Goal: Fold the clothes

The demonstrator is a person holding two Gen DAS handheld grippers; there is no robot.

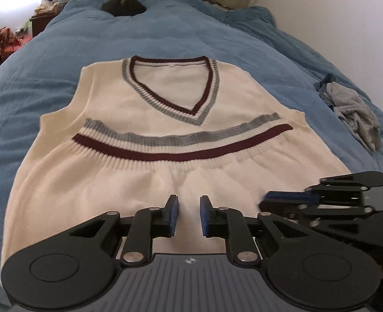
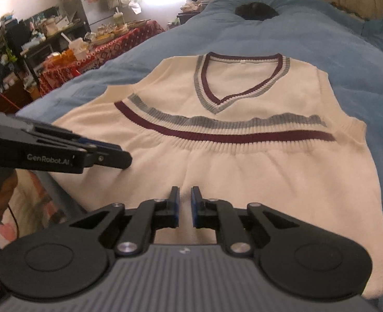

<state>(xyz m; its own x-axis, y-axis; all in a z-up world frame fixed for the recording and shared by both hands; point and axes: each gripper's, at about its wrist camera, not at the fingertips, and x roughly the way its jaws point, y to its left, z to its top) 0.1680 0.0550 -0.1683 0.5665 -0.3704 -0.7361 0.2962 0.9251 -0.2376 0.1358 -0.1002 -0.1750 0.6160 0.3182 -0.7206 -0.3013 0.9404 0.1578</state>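
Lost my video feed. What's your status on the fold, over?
Left gripper and right gripper empty, fingers slightly apart. Cream vest flat on blue duvet, hem folded up. Grey garment off to the side, clear.

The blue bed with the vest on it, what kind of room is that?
Most likely a lived-in bedroom: a cream knitted vest lies spread on a bed with a blue duvet, a grey crumpled garment beside it, and a cluttered table with a red patterned cloth nearby.
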